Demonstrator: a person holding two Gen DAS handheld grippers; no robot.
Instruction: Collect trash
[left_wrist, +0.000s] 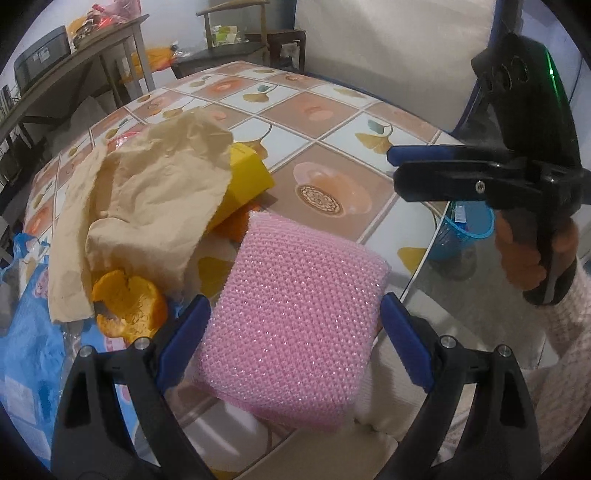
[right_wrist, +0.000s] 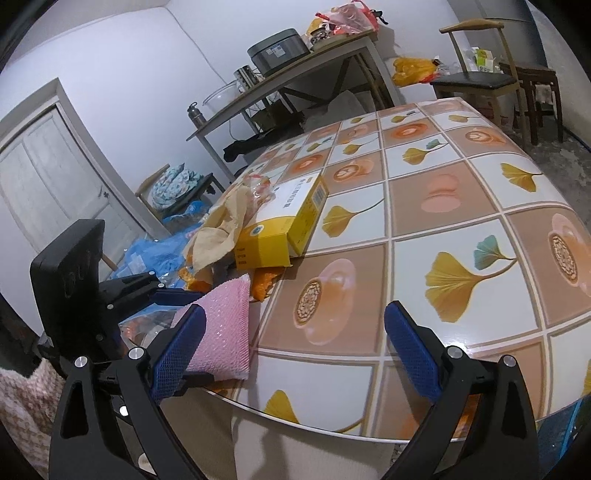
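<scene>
My left gripper held the pink pad between its blue fingers, filling the lower middle of the left view. Trash lay in the left half of that frame on the table: crumpled paper, an orange peel under its lower edge, and a yellow box behind it. My right gripper stood wide and empty over the table edge. A blue bin showed at the right, beyond the table's edge, partly hidden by that gripper.
</scene>
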